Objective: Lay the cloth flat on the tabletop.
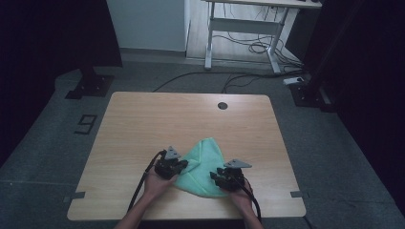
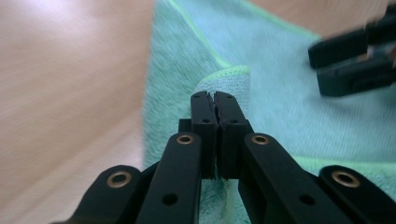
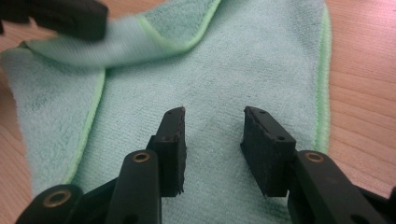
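High view: one green cloth [image 1: 204, 167], two grippers.

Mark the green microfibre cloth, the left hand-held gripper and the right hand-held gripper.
green microfibre cloth [image 1: 206, 151]: high view, its flat upper part.
left hand-held gripper [image 2: 214, 99]: left gripper view, jaw tips pinching the cloth's edge.
right hand-held gripper [image 3: 214, 113]: right gripper view, gap between open jaws.

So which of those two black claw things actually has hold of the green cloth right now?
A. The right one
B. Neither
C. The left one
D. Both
C. In the left gripper view the left gripper has its fingers closed on a raised fold of the green cloth, while in the right gripper view the right gripper hangs open above the cloth with its fingers apart.
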### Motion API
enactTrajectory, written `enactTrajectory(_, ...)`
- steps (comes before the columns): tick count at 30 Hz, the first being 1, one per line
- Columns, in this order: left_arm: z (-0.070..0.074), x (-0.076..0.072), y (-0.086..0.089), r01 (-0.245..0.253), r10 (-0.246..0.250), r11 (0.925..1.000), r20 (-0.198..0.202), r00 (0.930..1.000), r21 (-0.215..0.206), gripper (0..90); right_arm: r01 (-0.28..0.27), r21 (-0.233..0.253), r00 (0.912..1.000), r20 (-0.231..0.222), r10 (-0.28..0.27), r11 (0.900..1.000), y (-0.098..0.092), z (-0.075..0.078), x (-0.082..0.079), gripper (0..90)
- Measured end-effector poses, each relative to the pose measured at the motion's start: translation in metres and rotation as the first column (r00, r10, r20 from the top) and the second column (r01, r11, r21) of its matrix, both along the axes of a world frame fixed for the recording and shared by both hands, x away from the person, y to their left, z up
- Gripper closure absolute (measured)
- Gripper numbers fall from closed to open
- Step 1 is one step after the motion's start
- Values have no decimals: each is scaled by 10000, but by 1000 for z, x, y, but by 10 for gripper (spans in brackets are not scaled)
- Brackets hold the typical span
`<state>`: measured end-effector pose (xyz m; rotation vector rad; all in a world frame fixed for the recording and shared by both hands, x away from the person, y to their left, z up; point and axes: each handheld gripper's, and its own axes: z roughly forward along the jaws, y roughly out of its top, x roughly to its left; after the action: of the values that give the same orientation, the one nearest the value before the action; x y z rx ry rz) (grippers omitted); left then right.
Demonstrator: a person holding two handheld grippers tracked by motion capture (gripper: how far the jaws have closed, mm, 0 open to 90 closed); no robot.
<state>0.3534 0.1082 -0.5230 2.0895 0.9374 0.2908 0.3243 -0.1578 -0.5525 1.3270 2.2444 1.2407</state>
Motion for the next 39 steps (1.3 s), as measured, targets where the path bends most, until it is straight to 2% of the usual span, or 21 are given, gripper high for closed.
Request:
enactTrajectory(7,19,9,25,-713,719,9974,561,9958,-139,882,-4,-61,10000,64,4,10000,-2,0,0,591)
enactTrajectory(11,22,18,36,-1101,1090,9939,836,9905,96,883,11,-59,10000,62,-11,10000,-2,0,1,592)
enactTrajectory(13,20,31,46,-1644,1578,9849,1104,9813,541,883,13,-53,10000,58,-13,10000,-2,0,1,592)
enactTrajectory(16,13,43,55,-2063,1989,9751,904,9759,816,880,3,-36,10000,49,-3,10000,-2,0,1,592)
enactTrajectory(17,13,43,55,-2063,1989,9751,904,9759,816,873,3,-36,10000,49,-3,10000,-2,0,1,592)
enactTrajectory(18,6,47,58,-2191,2129,9696,659,9749,1092,856,-20,-35,10000,45,20,10000,-2,0,1,591)
enactTrajectory(20,1,46,61,-2595,2493,9543,840,9648,1481,799,-48,-36,10000,40,48,10000,-2,0,2,591)
enactTrajectory(21,1,46,61,-2595,2493,9543,840,9648,1481,745,-48,-36,10000,40,48,10000,-2,0,2,591)
enactTrajectory(22,-1,46,65,-2796,2690,9479,865,9592,1524,717,-57,-51,10000,57,57,10000,-3,0,2,591)
enactTrajectory(23,-1,46,65,-2796,2690,9479,865,9592,1524,694,-57,-51,10000,57,57,10000,-3,0,2,591)
enactTrajectory(24,0,44,68,-2894,2787,9459,893,9562,1465,668,-50,-76,10000,60,51,10000,-2,0,2,590)
enactTrajectory(26,0,43,69,-2823,2720,9479,861,9584,1474,658,-47,-88,10000,56,48,9999,-2,0,2,590)
enactTrajectory(27,2,41,67,-2619,2522,9553,839,9640,1375,654,-86,-120,9999,136,87,9999,0,2,0,590)
enactTrajectory(28,2,41,67,-2619,2522,9553,839,9640,1375,653,-107,-85,9998,157,108,9999,1,3,-1,590)
enactTrajectory(29,3,39,62,-2125,2084,9718,500,9768,1023,650,-164,-52,9996,212,165,9999,2,5,-2,590)
enactTrajectory(31,3,38,59,-1995,1961,9746,422,9797,1020,642,-227,9,9994,280,227,9997,5,7,-4,590)
enactTrajectory(32,2,37,51,-1642,1624,9807,254,9864,1058,642,-449,74,9984,349,446,9990,10,11,-7,588)
enactTrajectory(33,2,37,51,-1642,1624,9807,254,9864,1058,643,-449,74,9984,349,446,9990,10,11,-7,588)
enactTrajectory(35,-2,36,42,-1305,1315,9851,-15,9913,1119,641,-796,99,9962,371,791,9968,17,13,-10,582)
enactTrajectory(36,-5,37,36,-1109,1143,9855,-192,9933,1285,642,-1113,98,9934,277,1110,9937,23,12,-12,574)
enactTrajectory(39,-9,39,32,-1009,1062,9840,-285,9939,1468,646,-1268,-126,9917,182,1270,9919,29,8,-12,568)
